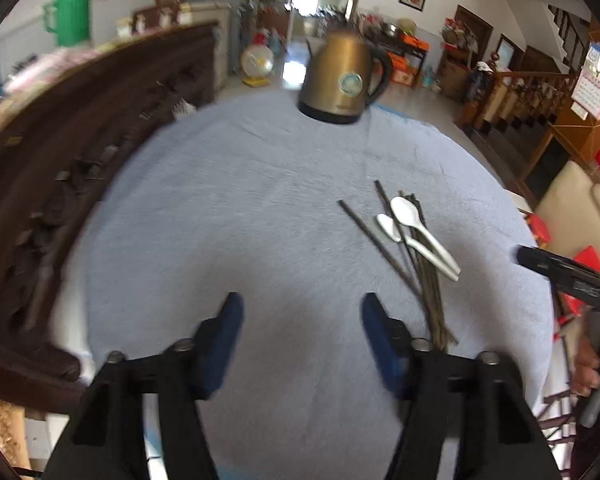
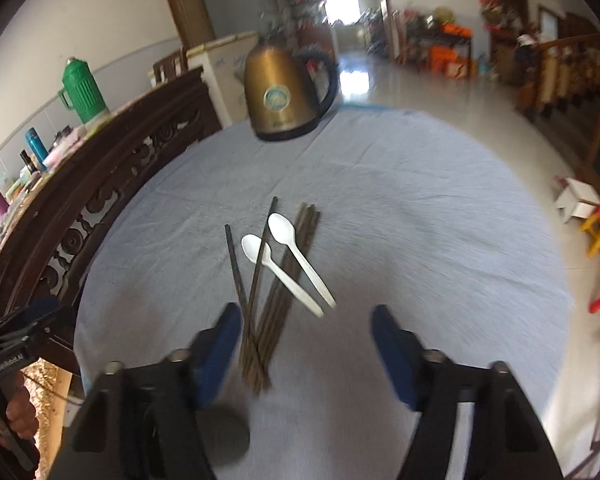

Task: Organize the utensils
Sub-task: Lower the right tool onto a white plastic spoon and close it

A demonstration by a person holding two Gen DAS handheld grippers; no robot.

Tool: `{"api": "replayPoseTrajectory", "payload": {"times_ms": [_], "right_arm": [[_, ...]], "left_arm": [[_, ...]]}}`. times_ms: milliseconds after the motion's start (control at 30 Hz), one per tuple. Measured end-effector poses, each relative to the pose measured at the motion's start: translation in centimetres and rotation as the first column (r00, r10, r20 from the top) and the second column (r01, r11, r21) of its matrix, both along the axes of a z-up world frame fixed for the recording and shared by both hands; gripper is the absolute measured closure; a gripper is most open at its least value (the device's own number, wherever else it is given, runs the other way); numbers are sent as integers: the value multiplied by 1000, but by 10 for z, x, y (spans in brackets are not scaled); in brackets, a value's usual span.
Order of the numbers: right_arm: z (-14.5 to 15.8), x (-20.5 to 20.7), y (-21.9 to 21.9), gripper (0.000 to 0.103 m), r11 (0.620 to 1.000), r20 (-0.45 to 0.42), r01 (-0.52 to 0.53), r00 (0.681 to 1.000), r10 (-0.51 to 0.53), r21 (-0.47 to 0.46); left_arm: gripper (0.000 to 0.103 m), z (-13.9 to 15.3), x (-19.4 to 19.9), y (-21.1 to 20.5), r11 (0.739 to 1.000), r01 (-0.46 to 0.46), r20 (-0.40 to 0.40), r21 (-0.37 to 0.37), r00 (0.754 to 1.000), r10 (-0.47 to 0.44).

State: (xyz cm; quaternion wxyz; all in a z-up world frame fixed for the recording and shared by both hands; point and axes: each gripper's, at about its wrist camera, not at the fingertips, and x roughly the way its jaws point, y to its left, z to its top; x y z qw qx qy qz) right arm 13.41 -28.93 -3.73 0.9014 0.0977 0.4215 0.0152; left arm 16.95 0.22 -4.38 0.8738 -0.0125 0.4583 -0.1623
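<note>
- Left gripper: jaws apart, nothing between them; above blue cloth
- Right gripper: jaws apart, empty; chopsticks and two white spoons lie ahead
- Kettle: upright at far edge

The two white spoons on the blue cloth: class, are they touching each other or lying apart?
Apart. The right wrist view shows a dark chopstick and a strip of cloth between the left spoon and the right spoon along their whole length.

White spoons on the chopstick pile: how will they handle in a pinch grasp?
The spoons look like thin plastic: probably light and a bit flexy. They lie across loose chopsticks, so they may skid or rock when nudged. The smooth, narrow handles could slip between the pads.
</note>
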Motion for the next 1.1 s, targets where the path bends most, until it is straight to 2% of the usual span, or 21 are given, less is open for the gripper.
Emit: {"api": "replayPoseTrajectory", "payload": {"times_ms": [133, 267, 367, 467, 600, 667, 700, 733, 767, 967, 1100], "right_arm": [[-28, 67, 0, 51, 998, -45, -53, 998, 54, 21], [-50, 113, -3, 51, 990, -80, -77, 993, 87, 119], [-60, 131, -1, 51, 983, -97, -96, 989, 112, 155], [-73, 150, 4, 51, 979, -121, -135, 981, 154, 151], [-89, 166, 13, 59, 974, -149, -187, 967, 206, 130], [-97, 171, 16, 67, 971, -168, -202, 961, 221, 126], [-99, 173, 18, 79, 970, -160, -213, 960, 230, 118], [-99, 173, 18, 94, 969, -159, -216, 959, 233, 116], [-101, 173, 17, 98, 969, -166, -213, 958, 232, 126], [-101, 152, -9, 99, 972, -105, -147, 980, 168, 185], [-97, 128, -38, 98, 964, -68, -59, 995, 79, 260]], "left_arm": [[54, -13, 44, -19, 999, 33, -45, -25, 998, -34], [54, -28, 78, -35, 998, 48, -94, -37, 994, -52], [54, -39, 96, -40, 997, 46, -144, -61, 988, -54], [54, -43, 103, -41, 996, 55, -149, -65, 987, -64], [54, -46, 113, -40, 996, 70, -155, -60, 985, -79], [54, -47, 120, -38, 996, 65, -154, -54, 985, -73], [54, -47, 123, -38, 997, 63, -155, -52, 985, -70], [54, -49, 128, -39, 997, 64, -157, -51, 985, -71], [54, -48, 130, -41, 997, 66, -158, -52, 985, -73], [54, -50, 152, -69, 994, 90, -177, -55, 979, -98], [54, -60, 175, -101, 994, 92, -235, -61, 966, -104]]}}
